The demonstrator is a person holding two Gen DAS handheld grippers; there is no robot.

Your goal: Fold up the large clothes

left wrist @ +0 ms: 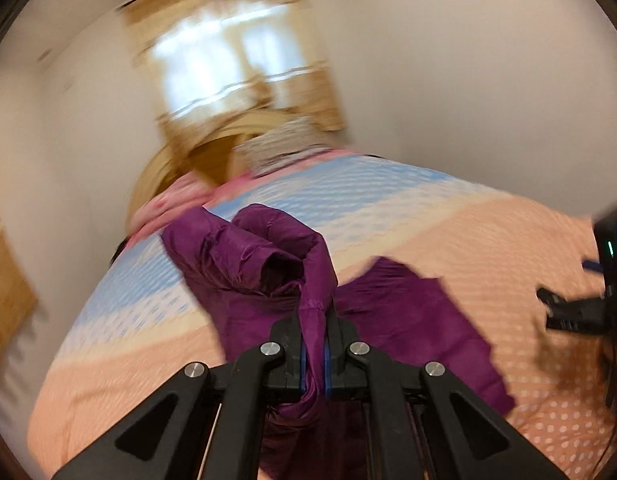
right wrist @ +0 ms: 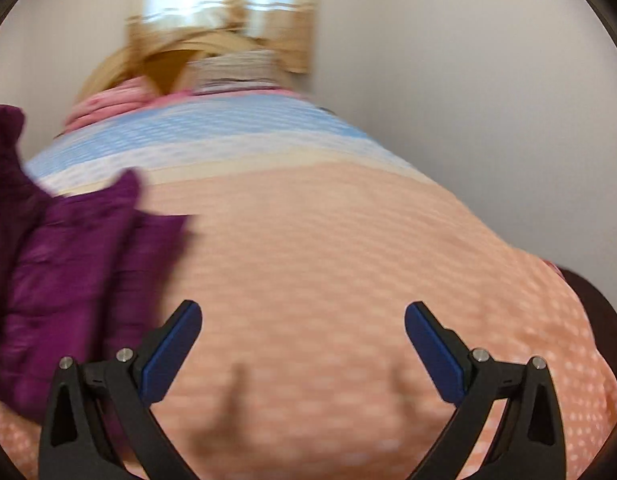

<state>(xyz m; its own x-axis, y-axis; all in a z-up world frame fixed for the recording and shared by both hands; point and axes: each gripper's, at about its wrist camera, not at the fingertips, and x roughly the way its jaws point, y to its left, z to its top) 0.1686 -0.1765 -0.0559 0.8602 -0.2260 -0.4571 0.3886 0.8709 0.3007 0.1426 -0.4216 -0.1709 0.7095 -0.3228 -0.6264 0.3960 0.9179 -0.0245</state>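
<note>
The left gripper (left wrist: 315,344) has its jaws clamped on a gathered fold of the purple jacket (left wrist: 268,268), a thin, slightly glossy, creased fabric that rises in a rumpled bundle with one sleeve mouth gaping. The right gripper (right wrist: 302,336) holds its jaws wide apart with nothing between the blue pads (right wrist: 170,352). The jacket lies bunched on the bed (right wrist: 328,240), whose quilted cover is peach with pale dots, then blue-and-white bands.

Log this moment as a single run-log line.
left claw: shut on purple quilted garment, lifted | right claw: open, holds nothing, over peach dotted bedspread | fold: not yet done
</note>
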